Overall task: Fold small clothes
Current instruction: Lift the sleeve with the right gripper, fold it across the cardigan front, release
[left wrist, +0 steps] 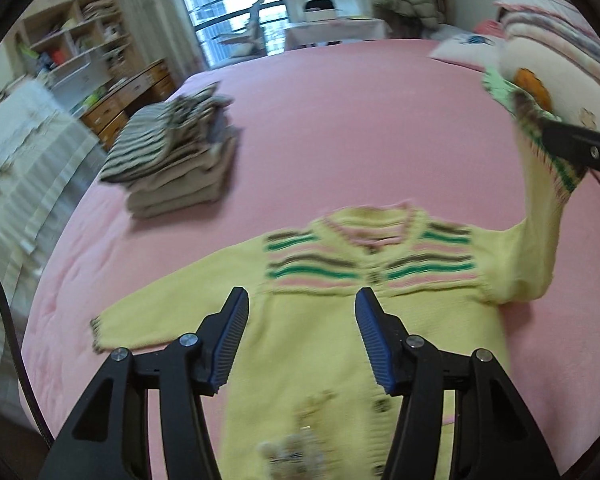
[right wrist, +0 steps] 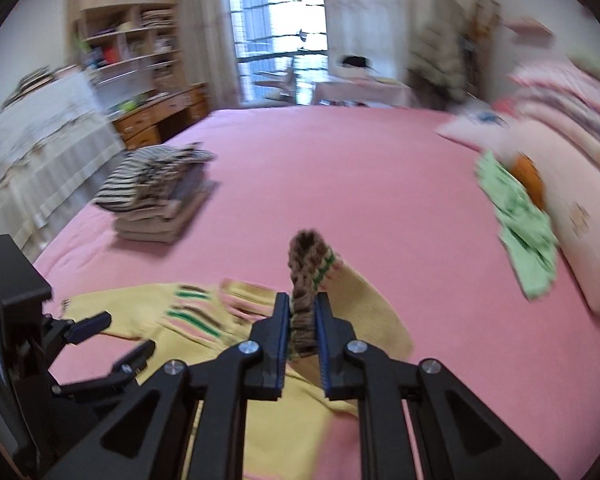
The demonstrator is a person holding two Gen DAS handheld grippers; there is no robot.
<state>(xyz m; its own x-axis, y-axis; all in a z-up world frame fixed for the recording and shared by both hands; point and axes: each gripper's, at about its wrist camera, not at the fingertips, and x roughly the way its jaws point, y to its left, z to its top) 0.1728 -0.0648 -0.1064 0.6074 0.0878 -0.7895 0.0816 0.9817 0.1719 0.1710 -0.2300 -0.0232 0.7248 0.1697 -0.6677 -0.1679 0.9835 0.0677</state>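
A small yellow knitted cardigan with green, pink and brown stripes lies face up on the pink bed. My left gripper is open and empty, hovering over the cardigan's chest. My right gripper is shut on the brown cuff of the cardigan's right sleeve and holds it lifted off the bed. In the left wrist view the right gripper holds that sleeve up at the right. The left gripper shows at the lower left of the right wrist view. The cardigan's left sleeve lies flat.
A stack of folded striped and beige clothes sits on the bed's left side. A green garment lies by pillows at the right. A cloth-covered table and wooden drawers stand left of the bed.
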